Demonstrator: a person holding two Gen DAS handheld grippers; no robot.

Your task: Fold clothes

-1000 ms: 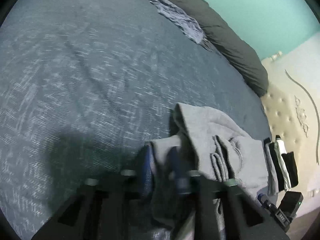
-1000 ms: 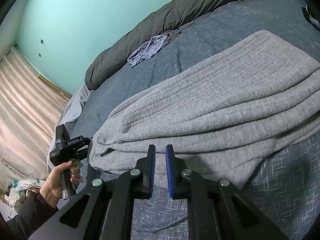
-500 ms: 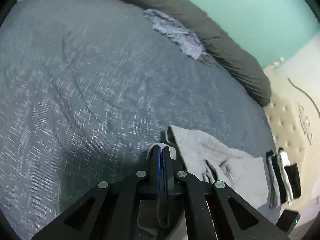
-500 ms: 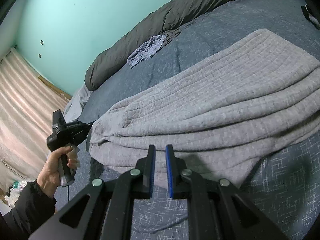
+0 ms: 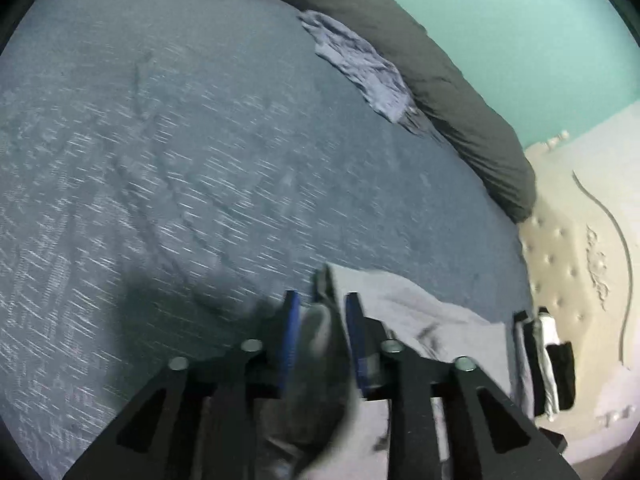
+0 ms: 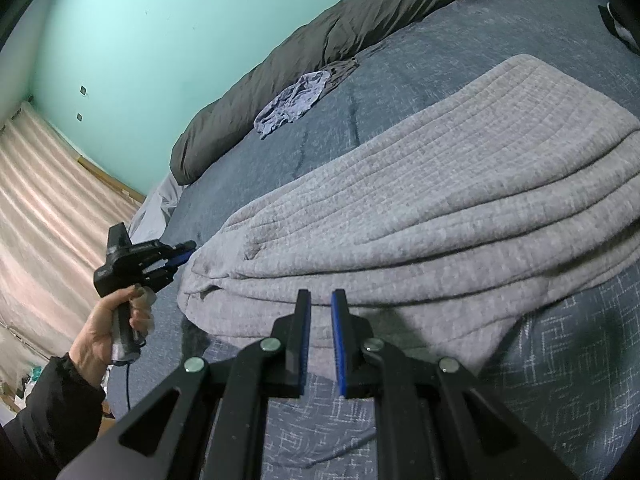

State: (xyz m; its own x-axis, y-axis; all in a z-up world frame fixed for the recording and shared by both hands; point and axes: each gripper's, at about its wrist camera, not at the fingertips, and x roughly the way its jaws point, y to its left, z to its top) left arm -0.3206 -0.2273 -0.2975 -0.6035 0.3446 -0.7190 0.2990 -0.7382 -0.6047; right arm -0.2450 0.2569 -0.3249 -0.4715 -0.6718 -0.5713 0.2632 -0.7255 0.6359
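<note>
Since earlier frame left gripper (image 5: 320,312) jaws opening, releasing grey garment (image 6: 440,184) fold; fabric between, unpressed. Right gripper (image 6: 320,312) nearly closed, empty, waiting lower centre.

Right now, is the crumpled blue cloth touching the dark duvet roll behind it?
Touching. The right wrist view shows the blue cloth lying up against the dark duvet, its far edge meeting it with no gap.

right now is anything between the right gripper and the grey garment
Nothing visible. The right gripper hovers at the near edge of the grey garment, with only bare bedspread below its narrow-gapped fingers. The blue cloth lies far off by the dark duvet.
</note>
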